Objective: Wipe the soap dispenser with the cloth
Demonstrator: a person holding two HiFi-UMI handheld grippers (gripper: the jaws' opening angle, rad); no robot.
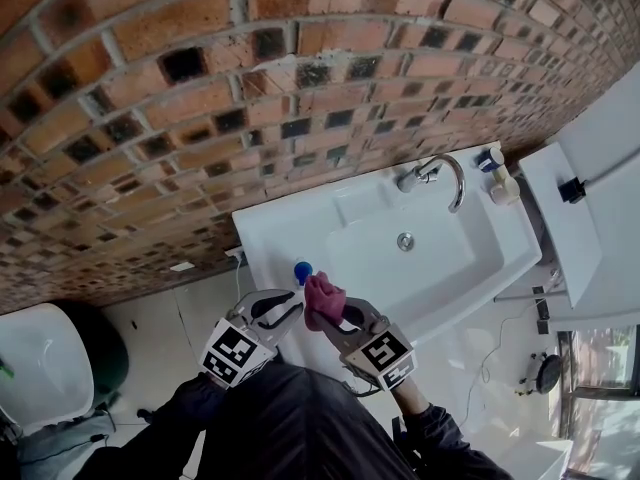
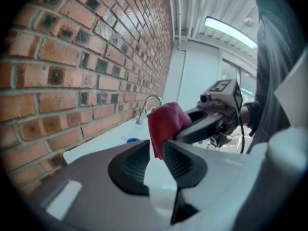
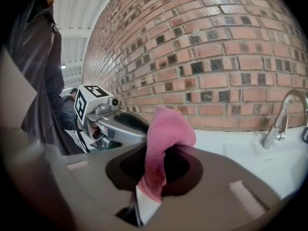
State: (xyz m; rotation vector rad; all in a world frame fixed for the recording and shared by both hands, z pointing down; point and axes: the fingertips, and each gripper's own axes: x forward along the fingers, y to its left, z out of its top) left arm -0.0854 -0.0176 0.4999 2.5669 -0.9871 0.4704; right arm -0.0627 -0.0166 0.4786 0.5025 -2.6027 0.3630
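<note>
Overhead, one brick wall point(image 1: 200, 88) is seen behind one white sink point(image 1: 290, 223), on which a single tap point(image 1: 452, 176) stands at the back.

Two grippers are held close together over the sink's near left corner, their tips almost meeting. The left gripper point(image 1: 296, 308) is narrowly parted: a pale gap shows between its jaws, and only the cloth's lower edge hangs at their tips, so it is not judged to be clamped there. The right gripper point(image 1: 346, 318) is closed on the one pink cloth point(image 1: 322, 301), which is pinched low between the jaws and stands up out of them as a folded bunch, its long axis along the jaws.

The soap dispenser point(image 1: 302, 268) is taken to be the small blue-topped thing on the sink's left rim, though from above little more than its top can be made out. It lies just beyond the cloth, towards the wall and a little to the left gripper's side. It is presumably upright, with its long axis pointing at the camera. The left gripper is the nearer of the two. The cloth-bearing right one would have to be carried forward and slightly leftward to meet it.

A second blue-topped thing point(image 1: 489, 158) stands well apart, beside the tap at the back right, so two such things are counted.
</note>
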